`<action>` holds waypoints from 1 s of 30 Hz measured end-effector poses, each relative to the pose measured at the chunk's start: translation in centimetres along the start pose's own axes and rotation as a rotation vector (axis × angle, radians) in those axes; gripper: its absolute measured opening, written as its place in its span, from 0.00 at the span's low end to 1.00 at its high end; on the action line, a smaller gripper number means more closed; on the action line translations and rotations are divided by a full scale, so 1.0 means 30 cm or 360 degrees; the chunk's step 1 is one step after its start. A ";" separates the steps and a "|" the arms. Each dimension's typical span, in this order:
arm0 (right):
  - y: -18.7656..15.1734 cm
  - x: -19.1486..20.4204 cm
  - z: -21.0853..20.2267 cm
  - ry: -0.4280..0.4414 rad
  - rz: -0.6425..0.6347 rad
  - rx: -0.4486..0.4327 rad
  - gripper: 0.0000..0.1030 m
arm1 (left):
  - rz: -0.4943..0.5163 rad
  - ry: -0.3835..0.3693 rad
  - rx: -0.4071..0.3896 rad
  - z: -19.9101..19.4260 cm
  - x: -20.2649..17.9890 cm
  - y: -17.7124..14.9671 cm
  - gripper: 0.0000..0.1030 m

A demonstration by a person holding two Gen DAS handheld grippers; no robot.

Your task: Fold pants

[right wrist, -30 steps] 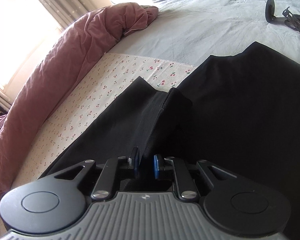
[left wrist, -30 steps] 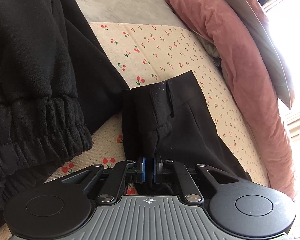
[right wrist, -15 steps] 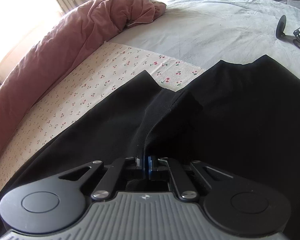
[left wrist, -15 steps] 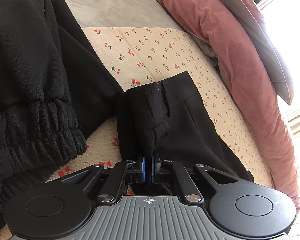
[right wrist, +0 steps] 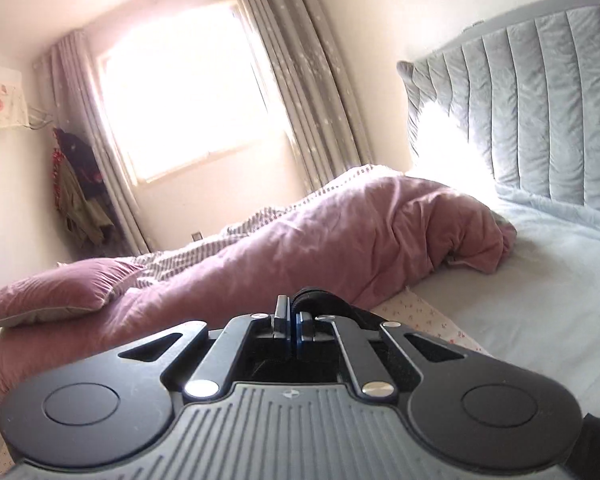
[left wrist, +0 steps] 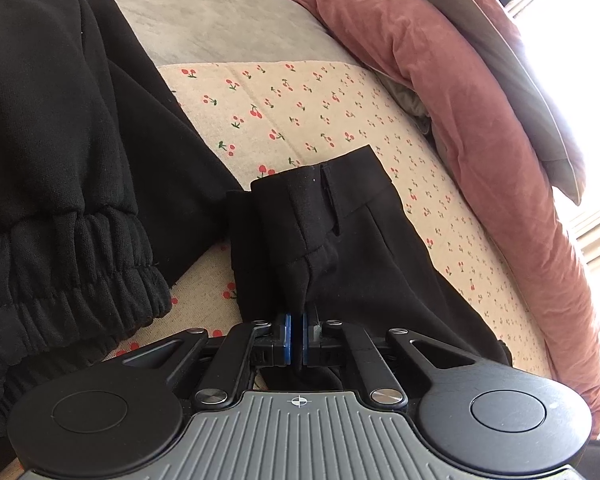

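Left gripper (left wrist: pixel 294 338) jaws clamped on black pants (left wrist: pixel 340 248) near pink duvet (left wrist: pixel 460 92); right gripper (right wrist: pixel 293 326) jaws closed, pinching black fabric.

The pants (left wrist: pixel 340 240) are black woven cloth, smooth and matt, with a stitched waistband; the black garment (left wrist: pixel 60 160) beside them is softer, fleecy knit with a ribbed, gathered cuff; the sheet (left wrist: pixel 300 112) is cream cotton-like cloth printed with small cherries; the grey cover (left wrist: pixel 220 28) looks like brushed velvety fabric; the quilt (left wrist: pixel 460 100) is dusty-pink cloth, faintly napped and creased; the headboard (right wrist: pixel 540 100) is padded grey-blue fabric, channel-stitched; the left tongs (left wrist: pixel 294 338) are matt black plastic with blue rubbery pads and shiny metal rivets; the curtains (right wrist: pixel 300 80) are thin grey cloth.
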State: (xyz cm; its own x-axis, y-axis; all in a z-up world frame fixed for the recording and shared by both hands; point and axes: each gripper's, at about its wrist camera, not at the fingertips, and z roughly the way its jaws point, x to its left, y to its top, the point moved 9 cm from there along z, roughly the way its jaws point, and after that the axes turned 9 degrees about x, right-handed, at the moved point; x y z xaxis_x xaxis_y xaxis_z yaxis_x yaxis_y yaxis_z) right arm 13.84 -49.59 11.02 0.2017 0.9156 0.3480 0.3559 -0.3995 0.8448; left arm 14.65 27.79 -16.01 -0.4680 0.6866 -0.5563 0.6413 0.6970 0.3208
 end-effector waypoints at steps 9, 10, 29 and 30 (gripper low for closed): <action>-0.649 -0.666 0.116 -0.0518 0.0483 0.0535 0.00 | -0.0017 -0.0001 0.0076 0.014 -0.015 -0.036 0.03; -0.713 -0.699 0.143 -0.0588 0.0508 0.0606 0.00 | -0.0004 0.0014 0.0077 0.019 -0.016 -0.039 0.03; -0.728 -0.653 0.064 -0.0841 0.0181 0.0626 0.00 | 0.0060 0.0035 0.0083 0.032 -0.032 -0.040 0.04; -0.745 -0.657 0.079 -0.0848 0.0167 0.0660 0.00 | 0.0048 0.0031 0.0087 0.032 -0.026 -0.039 0.06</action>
State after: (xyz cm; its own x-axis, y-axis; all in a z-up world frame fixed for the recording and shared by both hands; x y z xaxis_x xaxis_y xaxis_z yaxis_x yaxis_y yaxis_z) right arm 4.06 -58.81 -15.70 0.6378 0.7658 0.0821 0.6089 -0.5667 0.5550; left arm 14.87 26.23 -16.69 -0.4592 0.7115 -0.5319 0.6874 0.6639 0.2946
